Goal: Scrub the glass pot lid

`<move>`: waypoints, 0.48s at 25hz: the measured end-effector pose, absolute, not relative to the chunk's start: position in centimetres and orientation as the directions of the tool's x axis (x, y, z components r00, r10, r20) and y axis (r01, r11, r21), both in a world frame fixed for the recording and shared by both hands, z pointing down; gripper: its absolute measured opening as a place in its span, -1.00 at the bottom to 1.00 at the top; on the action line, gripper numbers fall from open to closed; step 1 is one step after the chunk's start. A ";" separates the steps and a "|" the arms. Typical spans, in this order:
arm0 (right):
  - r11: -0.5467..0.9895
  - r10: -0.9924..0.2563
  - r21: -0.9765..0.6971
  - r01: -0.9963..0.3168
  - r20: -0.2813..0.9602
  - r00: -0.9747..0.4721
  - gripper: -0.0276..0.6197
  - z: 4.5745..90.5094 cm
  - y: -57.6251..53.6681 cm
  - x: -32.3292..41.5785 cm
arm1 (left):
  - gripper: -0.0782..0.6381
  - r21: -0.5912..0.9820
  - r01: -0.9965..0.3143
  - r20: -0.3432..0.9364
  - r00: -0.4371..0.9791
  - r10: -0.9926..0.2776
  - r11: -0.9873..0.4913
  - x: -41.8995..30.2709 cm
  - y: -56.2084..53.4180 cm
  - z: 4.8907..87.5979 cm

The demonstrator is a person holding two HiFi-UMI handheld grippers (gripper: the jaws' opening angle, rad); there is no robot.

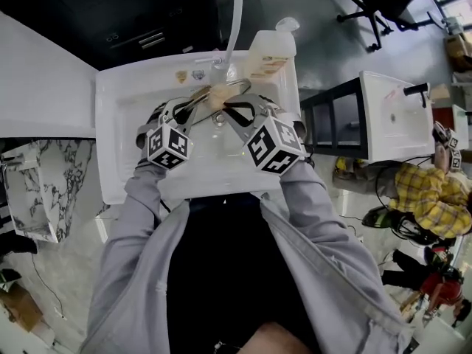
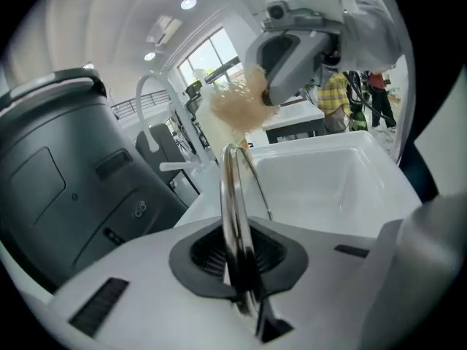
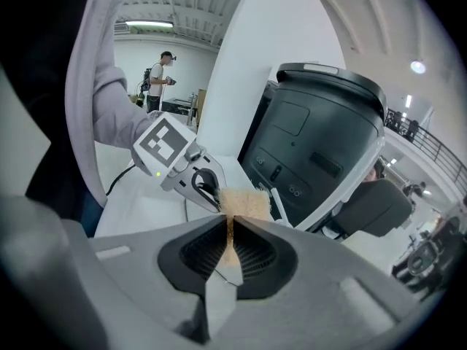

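Over the white sink, on our left, the left gripper is closed hard on the steel rim of the glass pot lid, which stands edge-on between its pads and is held above the basin, under the tap; we judge the lid stiff, fairly heavy for so narrow a pinch, brittle if it knocks the sink wall, and slippery once wet (the rim band looks the safest place to hold, since bare glass would slide); a grip at one edge lets it swing, so scrubbing pressure should stay light or near the held side; just right of the rim, the tan sponge touches or nearly touches the glass, we cannot tell which; it is soft and light, and the right gripper has it pinched between nearly closed jaws.
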State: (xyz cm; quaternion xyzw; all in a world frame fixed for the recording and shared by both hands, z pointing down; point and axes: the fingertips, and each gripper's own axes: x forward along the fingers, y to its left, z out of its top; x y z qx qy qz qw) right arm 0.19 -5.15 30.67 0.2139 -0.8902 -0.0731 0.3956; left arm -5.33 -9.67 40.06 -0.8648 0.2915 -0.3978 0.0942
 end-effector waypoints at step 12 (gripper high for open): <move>0.899 -0.436 0.300 -0.318 0.675 -0.596 -0.83 27.3 -3.8 0.8 | -0.73 -0.567 -0.114 0.584 0.643 -0.496 -0.816 -0.3 -3.7 40.8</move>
